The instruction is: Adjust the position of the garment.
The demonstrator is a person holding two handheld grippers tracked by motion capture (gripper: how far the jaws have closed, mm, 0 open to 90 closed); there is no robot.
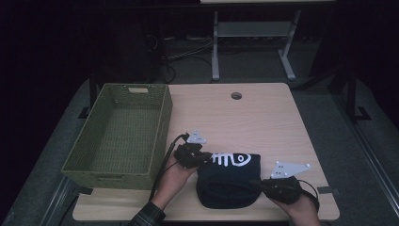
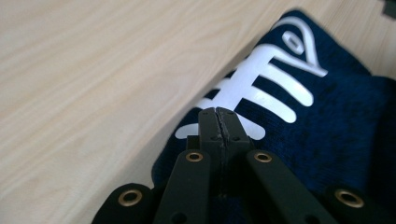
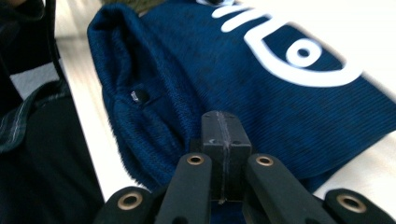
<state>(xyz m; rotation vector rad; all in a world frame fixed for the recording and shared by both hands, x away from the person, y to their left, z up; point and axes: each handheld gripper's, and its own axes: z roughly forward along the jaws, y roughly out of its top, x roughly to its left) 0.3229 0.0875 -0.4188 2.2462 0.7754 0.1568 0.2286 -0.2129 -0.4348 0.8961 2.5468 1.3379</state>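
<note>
Currently both jaws are fully closed: left gripper (image 1: 203, 158) at the folded navy garment (image 1: 229, 179) at lower centre of the table (image 1: 263, 117), right gripper (image 1: 261, 184) too. Pinched fabric not confirmable; thin bite could slip, unfolding before the basket (image 1: 117, 136).

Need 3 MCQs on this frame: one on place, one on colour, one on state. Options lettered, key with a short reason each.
1. Where does the green woven basket stand?
A. left of the folded garment
B. right of it
C. on top of it

2. What colour is the fish-skeleton print on the garment?
A. red
B. white
C. yellow

3. How do the jaws of the left hand-held gripper stand?
A. wide open
B. closed together
C. spread around the basket rim

Key: 1 A, the high view shows the basket at the table's left, with the garment to its right. 2 B, the print is white on dark blue knit. 3 B, in the left gripper view the jaws meet over the garment's edge.
</note>
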